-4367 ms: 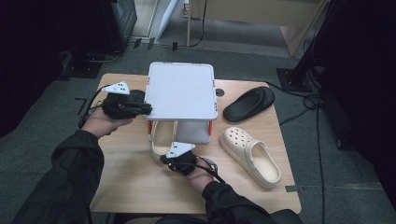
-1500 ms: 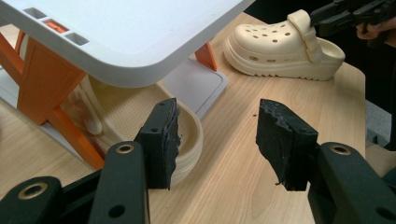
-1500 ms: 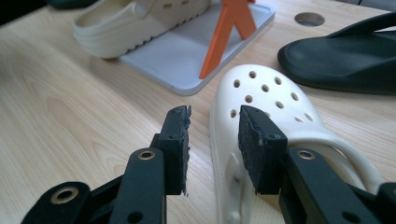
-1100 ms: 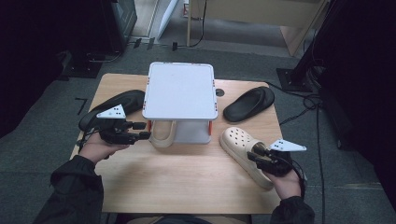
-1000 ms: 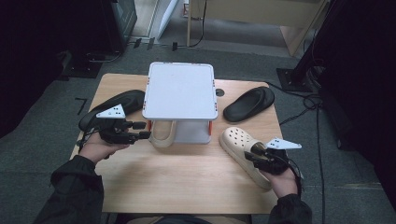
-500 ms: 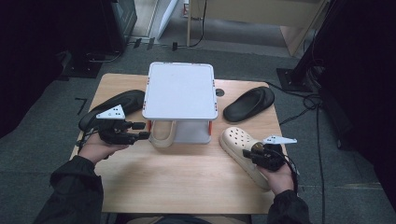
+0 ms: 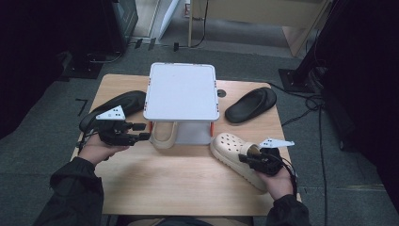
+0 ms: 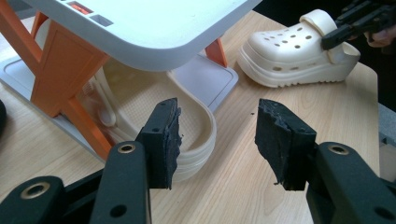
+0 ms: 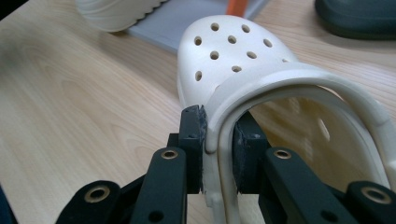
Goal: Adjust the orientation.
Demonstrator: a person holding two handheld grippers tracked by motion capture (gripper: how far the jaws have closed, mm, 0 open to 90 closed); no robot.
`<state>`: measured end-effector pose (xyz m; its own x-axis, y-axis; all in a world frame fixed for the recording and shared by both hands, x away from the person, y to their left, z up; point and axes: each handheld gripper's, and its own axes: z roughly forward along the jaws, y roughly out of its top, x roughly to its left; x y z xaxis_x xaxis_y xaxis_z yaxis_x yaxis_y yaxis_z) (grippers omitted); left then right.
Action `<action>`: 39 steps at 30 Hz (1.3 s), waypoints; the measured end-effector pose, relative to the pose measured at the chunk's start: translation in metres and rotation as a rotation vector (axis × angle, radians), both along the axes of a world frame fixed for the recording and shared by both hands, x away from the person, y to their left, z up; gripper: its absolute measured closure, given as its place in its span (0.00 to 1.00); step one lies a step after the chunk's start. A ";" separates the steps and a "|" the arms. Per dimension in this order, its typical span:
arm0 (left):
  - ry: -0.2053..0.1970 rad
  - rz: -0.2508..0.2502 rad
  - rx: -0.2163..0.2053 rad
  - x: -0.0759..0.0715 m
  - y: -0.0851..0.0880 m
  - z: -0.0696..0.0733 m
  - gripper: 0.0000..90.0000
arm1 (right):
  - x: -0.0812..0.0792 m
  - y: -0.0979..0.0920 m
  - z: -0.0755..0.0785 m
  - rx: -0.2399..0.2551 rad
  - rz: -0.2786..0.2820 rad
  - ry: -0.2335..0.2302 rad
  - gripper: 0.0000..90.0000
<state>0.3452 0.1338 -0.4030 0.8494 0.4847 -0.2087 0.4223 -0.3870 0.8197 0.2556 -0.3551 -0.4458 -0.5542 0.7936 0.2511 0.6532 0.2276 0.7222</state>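
The right gripper [image 9: 218, 154] has just clamped down on the heel rim and strap of the cream clog [image 9: 243, 74], which sits on the counter [image 7: 179, 183] stretching out ahead of it. The left gripper [image 8: 217, 140] hangs open with nothing in it, and the other cream clog [image 8: 187, 135] lies right in front, tucked under the white rack [image 7: 181, 92].

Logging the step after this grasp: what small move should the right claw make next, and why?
Probably lift the cream clog slightly off the table. The right claw has just closed on its side wall and strap, its mate already lies under the white rack, and the left claw waits open there.
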 end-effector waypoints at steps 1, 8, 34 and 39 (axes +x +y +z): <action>0.001 0.001 0.000 0.000 0.000 0.000 0.55 | -0.001 0.003 0.001 0.000 0.008 -0.003 0.85; -0.002 -0.002 0.005 0.000 -0.001 0.000 0.55 | -0.002 0.020 0.004 -0.002 0.050 -0.023 0.85; 0.000 0.002 -0.009 0.000 0.001 0.001 0.55 | 0.010 0.071 0.014 0.035 0.106 -0.080 0.85; 0.009 -0.001 -0.005 0.001 0.001 0.003 0.56 | 0.020 0.080 0.014 0.021 0.085 -0.094 0.85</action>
